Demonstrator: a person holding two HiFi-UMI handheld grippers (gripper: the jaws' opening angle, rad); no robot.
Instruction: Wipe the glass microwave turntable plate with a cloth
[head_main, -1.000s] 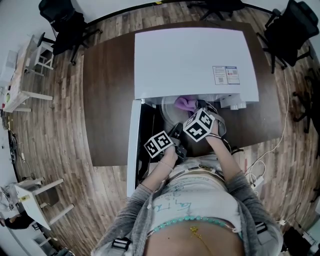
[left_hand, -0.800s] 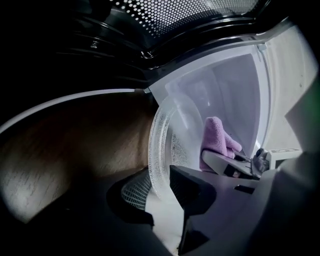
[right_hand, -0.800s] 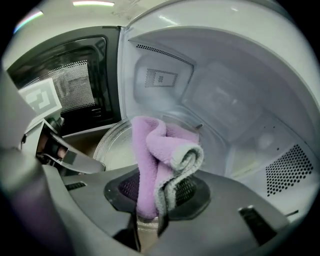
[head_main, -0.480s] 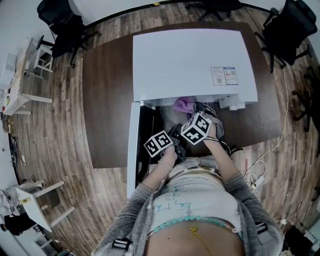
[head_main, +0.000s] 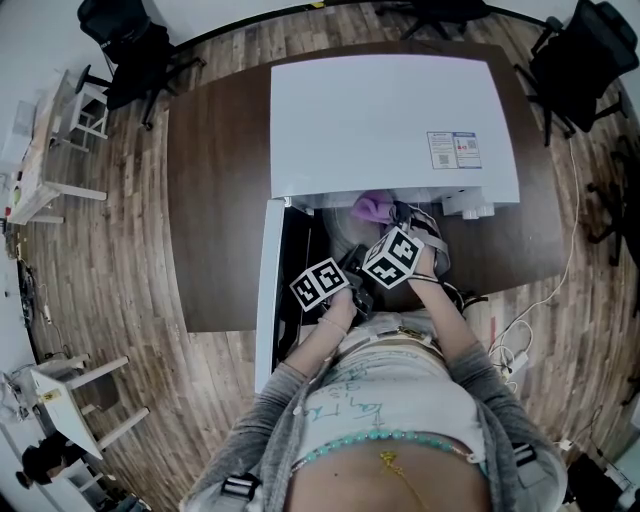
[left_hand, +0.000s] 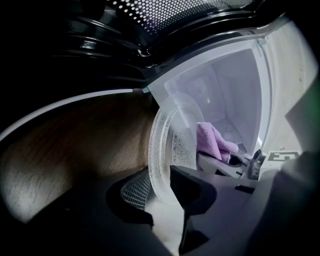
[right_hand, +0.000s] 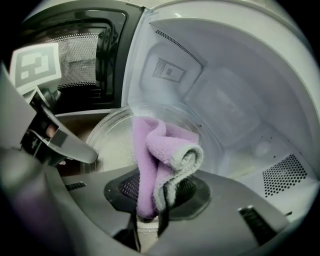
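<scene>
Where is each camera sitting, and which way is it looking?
Head view: on the person's head, looking steeply down at the microwave; arms, belly, left gripper and right gripper show.
Left gripper view: on the left gripper, looking along its jaws, which hold the rim of the glass plate and have just been opening slightly.
Right gripper view: on the right gripper, looking past jaws shut on the purple cloth into the microwave; the left gripper shows too.
Shared: both gripper views show plate and cloth.

Head view looks steeply down over the microwave (head_main: 380, 120); both gripper views sit close, sharing plate (left_hand: 162, 145) and cloth (right_hand: 155, 155).
</scene>
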